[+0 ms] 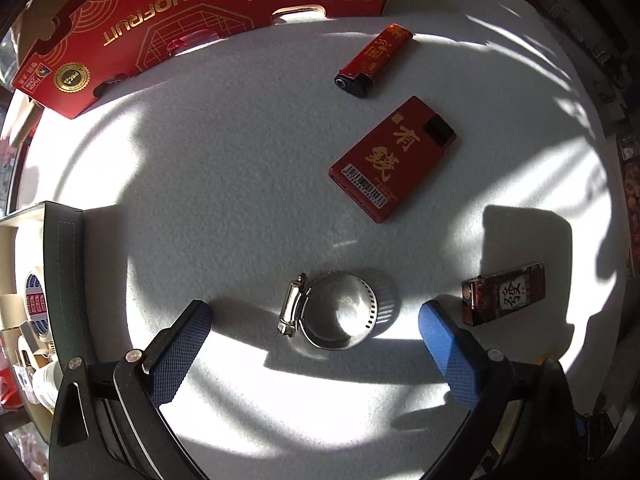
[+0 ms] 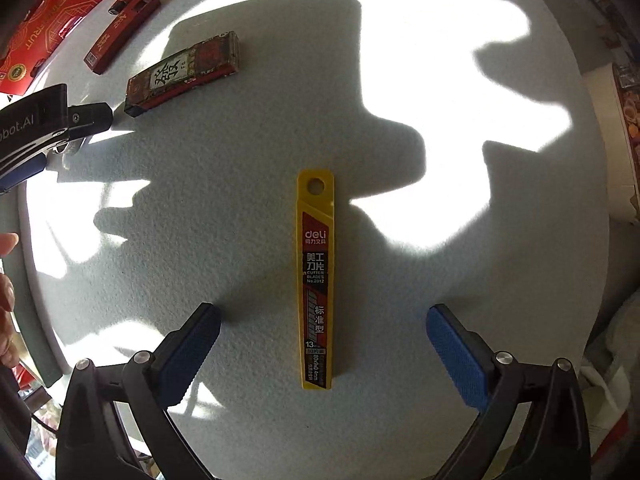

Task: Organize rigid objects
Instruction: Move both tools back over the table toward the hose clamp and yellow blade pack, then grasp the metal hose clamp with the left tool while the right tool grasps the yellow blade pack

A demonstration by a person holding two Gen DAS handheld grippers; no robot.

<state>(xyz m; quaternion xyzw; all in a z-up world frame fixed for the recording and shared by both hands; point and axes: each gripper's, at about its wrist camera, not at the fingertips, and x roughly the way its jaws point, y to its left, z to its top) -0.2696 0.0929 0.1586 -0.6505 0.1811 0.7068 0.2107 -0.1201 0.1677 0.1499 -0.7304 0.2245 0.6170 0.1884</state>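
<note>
Both grippers are hanging wide apart and gripping nothing: your left gripper (image 1: 314, 312) is straddling the steel hose clamp (image 1: 332, 311) at lower centre of its view, while your right gripper (image 2: 323, 318) is bracketing the yellow blade case (image 2: 316, 280), lying lengthwise between the fingers (likely lined up for a pinch across its narrow width). You are leaving the red box (image 1: 200, 20) at upper left unapproached.

Showing two black grippers, left gripper (image 1: 314, 316) and right gripper (image 2: 323, 318), each wearing blue textured pads (image 2: 192, 354), silver screws (image 2: 141, 357); white lettering.
</note>
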